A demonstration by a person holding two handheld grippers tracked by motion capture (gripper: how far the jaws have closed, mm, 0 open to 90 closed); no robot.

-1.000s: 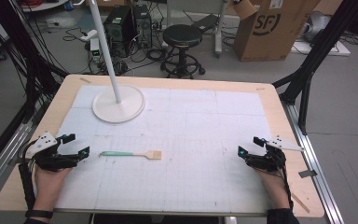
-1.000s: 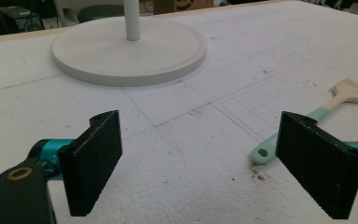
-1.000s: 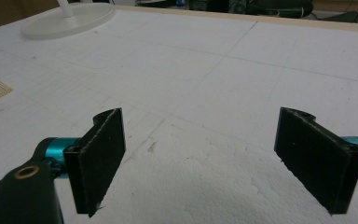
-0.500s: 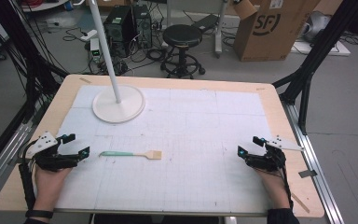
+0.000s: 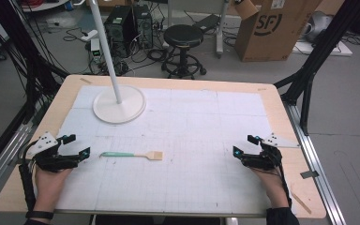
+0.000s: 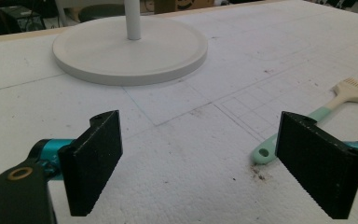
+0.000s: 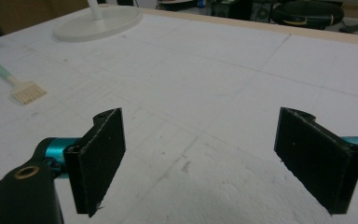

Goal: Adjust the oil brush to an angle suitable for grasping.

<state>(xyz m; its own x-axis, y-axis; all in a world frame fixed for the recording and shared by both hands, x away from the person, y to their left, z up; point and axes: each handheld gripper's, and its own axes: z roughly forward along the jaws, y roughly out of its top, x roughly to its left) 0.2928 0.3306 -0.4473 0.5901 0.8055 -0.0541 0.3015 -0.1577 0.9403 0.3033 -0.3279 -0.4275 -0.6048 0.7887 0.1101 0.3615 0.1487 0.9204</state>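
Now both your claws rest wide open and empty on the bench (image 5: 272,101).
Left claw (image 5: 77,146) sits beside the brush (image 5: 132,154); right claw (image 5: 244,145) well apart.

Left tongs (image 5: 73,146) and right tongs (image 5: 245,145) both spread wide, held low at the near edge, well apart.

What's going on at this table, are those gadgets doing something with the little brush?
Not yet. A person holds a two-jaw left gripper and right gripper, both open and resting near the table's front edge. A small basting brush with a mint-green handle lies untouched on the white mat, handle end toward the left gripper. A white lamp base stands farther back.
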